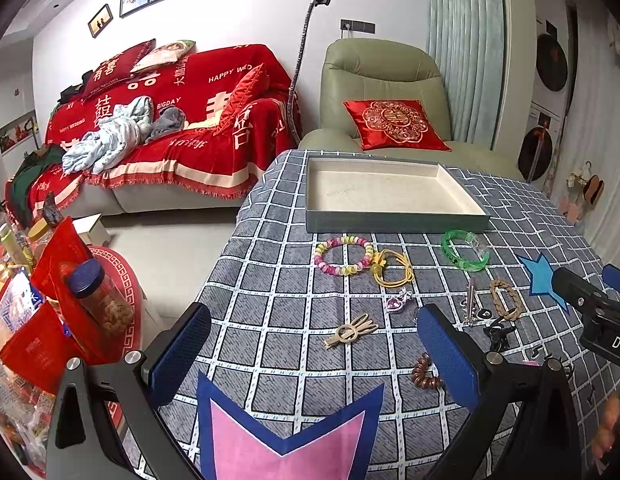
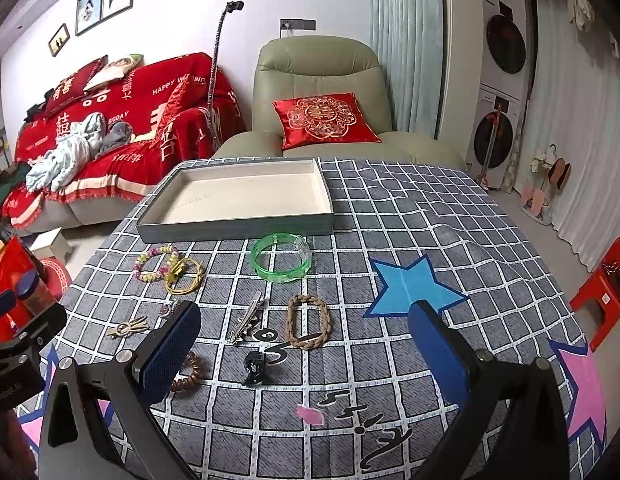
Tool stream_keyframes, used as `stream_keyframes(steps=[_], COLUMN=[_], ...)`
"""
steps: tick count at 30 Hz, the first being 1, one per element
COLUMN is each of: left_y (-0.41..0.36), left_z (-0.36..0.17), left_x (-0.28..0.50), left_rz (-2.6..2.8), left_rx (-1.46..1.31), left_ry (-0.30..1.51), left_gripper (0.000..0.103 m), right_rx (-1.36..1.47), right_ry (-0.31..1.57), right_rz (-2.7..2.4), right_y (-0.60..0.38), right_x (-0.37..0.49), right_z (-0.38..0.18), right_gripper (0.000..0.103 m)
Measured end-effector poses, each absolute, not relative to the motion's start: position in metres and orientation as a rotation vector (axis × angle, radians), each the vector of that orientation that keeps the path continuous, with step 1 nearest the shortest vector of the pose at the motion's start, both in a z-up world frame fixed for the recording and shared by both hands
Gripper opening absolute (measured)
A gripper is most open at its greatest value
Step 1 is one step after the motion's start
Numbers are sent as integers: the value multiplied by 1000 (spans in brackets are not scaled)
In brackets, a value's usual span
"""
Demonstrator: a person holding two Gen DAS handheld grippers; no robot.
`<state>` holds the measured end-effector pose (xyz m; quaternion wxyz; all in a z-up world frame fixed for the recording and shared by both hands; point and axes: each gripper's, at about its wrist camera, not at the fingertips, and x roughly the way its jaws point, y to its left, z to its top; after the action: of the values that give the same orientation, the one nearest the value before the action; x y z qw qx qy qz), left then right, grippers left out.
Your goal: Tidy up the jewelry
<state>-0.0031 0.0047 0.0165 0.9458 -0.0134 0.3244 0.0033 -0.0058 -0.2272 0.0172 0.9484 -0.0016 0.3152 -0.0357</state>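
Observation:
An empty grey tray (image 1: 394, 222) (image 2: 234, 228) with a cream lining sits at the far side of the checked cloth. In front of it lie a pink-and-yellow bead bracelet (image 1: 343, 255) (image 2: 155, 266), a yellow hair tie (image 1: 392, 267) (image 2: 185, 276), a green bangle (image 1: 465, 250) (image 2: 281, 263), a pink heart pendant (image 1: 399, 301), a beige clip (image 1: 351, 331) (image 2: 128, 327), a braided tan ring (image 1: 505, 298) (image 2: 309, 321), a silver clip (image 2: 246, 322), a black claw clip (image 2: 254, 367) and a brown coil tie (image 1: 425, 373) (image 2: 187, 374). My left gripper (image 1: 314, 354) and right gripper (image 2: 306, 354) hover open above the cloth, holding nothing.
A red-covered sofa (image 1: 170, 120) and a green armchair (image 1: 382, 92) with a red cushion stand behind the table. A stool with red packets and a jar (image 1: 98, 300) stands left of the table. A red plastic stool (image 2: 606, 288) is at the right.

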Motion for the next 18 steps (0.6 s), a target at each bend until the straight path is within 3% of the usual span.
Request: stream_keyframes(steps=[18], left_y=[3], left_z=[20], left_x=[-3], left_rz=[7], left_rx=[-28], left_ry=[659], left_gripper=[103], right_rx=[0], right_ry=[632], right_rz=[-71], right_y=[-226], right_x=[-7], right_z=[19], right_gripper=[103])
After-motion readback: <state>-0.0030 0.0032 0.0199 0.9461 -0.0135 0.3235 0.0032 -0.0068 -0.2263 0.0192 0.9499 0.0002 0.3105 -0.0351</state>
